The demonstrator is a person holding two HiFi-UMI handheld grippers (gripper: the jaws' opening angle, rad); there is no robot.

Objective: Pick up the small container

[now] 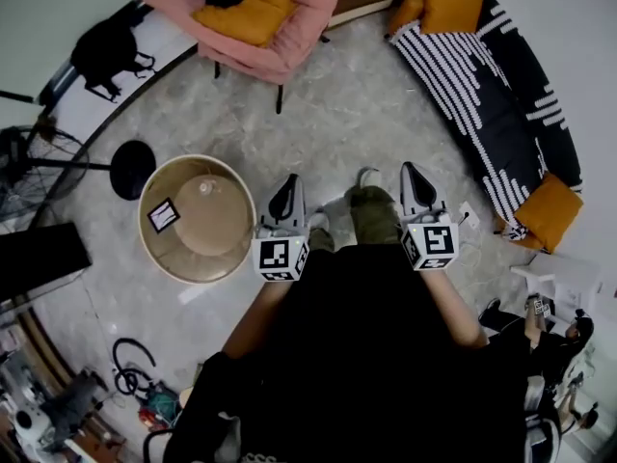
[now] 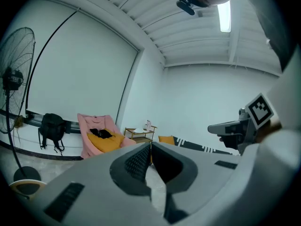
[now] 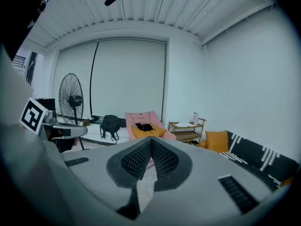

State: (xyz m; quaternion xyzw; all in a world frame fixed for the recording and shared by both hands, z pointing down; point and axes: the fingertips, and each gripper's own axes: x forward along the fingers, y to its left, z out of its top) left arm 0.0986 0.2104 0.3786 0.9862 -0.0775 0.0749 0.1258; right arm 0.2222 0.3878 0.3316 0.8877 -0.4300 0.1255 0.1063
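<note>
Both grippers are held out level in front of the person, side by side over the stone floor. In the head view my left gripper and my right gripper are shut with nothing between the jaws. In its own view the left gripper has its jaws pressed together, and so does the right gripper in its view. A small pale container stands on a wooden side table far across the room; the left gripper view shows the same container.
A round beige stand with a marker card sits just left of the left gripper. A pink chair with an orange cushion, a black backpack, a standing fan and a striped sofa ring the room.
</note>
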